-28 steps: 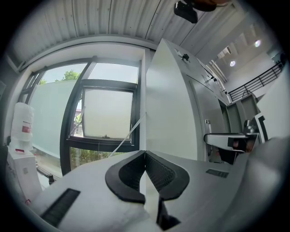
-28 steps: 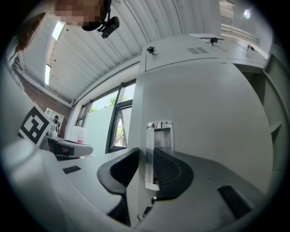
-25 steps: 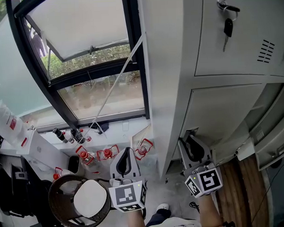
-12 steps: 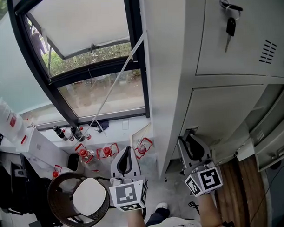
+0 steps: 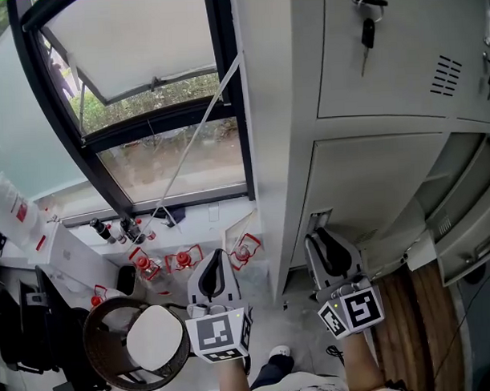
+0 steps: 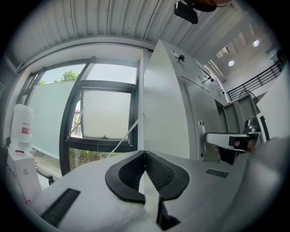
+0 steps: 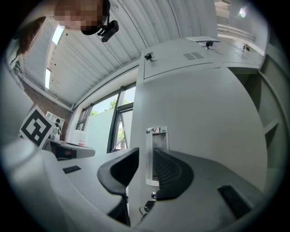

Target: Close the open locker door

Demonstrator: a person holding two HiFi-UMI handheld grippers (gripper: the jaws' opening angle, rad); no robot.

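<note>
A grey lower locker door carries a recessed handle near its left edge. My right gripper points at that handle from just below. Its jaws stand apart and the handle shows through the gap; nothing is pressed between the pads. To the right an open compartment shows shelves, with a swung-out grey panel below it. My left gripper hangs left of the locker's side, shut and holding nothing.
The upper locker door has a key hanging in its lock. A dark-framed window fills the left. Below it are red-capped items on the floor and a round stool. A shoe shows near the bottom.
The locker has slid a little left and up in the head view. The right gripper sits slightly nearer the handle. Both grippers keep their jaws as they were.
</note>
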